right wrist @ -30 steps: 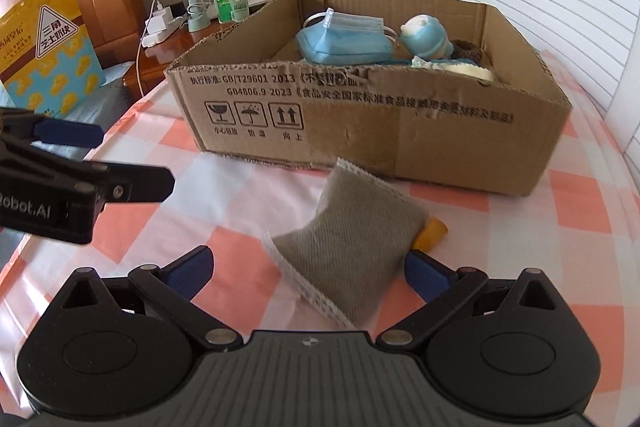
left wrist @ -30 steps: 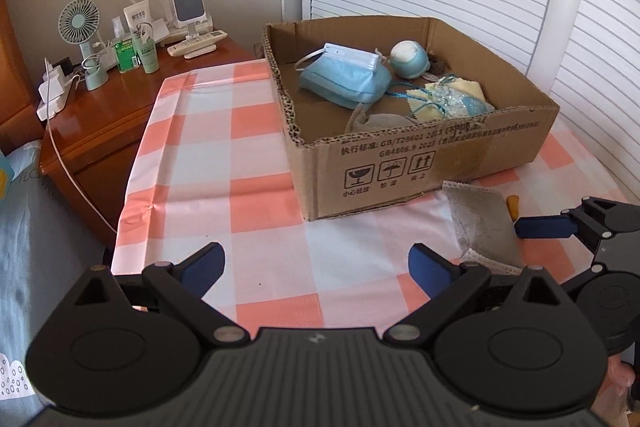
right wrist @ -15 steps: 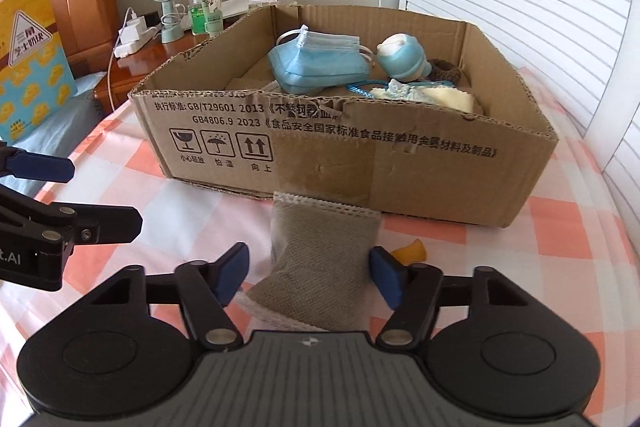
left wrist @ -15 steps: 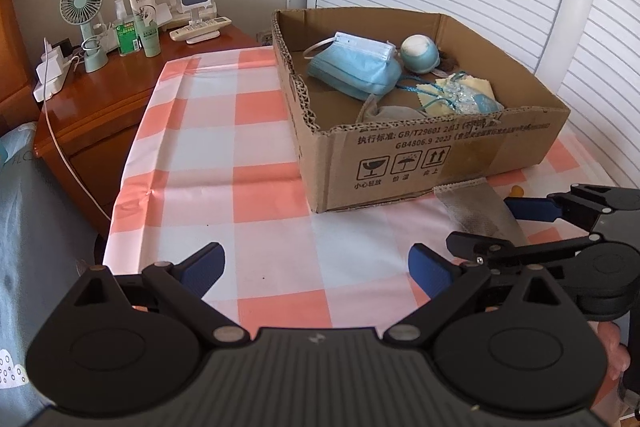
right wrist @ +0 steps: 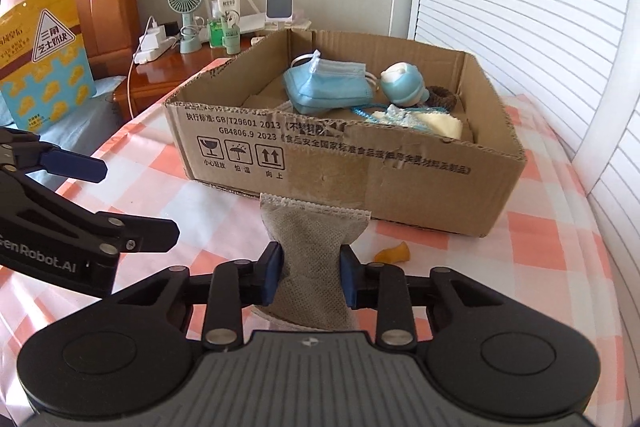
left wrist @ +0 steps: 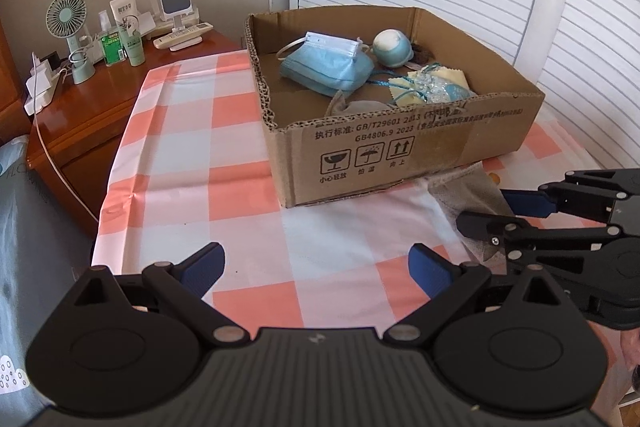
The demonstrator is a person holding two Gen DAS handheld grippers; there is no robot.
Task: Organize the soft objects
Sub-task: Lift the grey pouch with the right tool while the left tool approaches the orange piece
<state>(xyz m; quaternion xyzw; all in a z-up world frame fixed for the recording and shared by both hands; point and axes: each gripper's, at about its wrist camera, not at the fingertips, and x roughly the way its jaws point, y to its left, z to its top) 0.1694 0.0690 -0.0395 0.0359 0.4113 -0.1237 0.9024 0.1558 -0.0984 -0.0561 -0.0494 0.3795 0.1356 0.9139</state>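
Cardboard box (right wrist: 420, 179) holding blue face mask (right wrist: 328, 87), round plush (right wrist: 402, 85), right hand-held gripper (right wrist: 310, 277) just closed, pinching grey pouch (right wrist: 314, 255), left hand-held gripper (left wrist: 316, 273) spread

The cardboard box (right wrist: 400, 163) stands straight ahead of the right gripper (right wrist: 311, 277), its near wall blocking a level path; over the rim the way is open. Masks (right wrist: 328, 87) and a blue ball (right wrist: 402, 85) fill the far half inside. Left of the box the checked cloth (left wrist: 192, 155) lies bare. The left gripper (left wrist: 316, 269) sits near-left, seemingly clear of the box.
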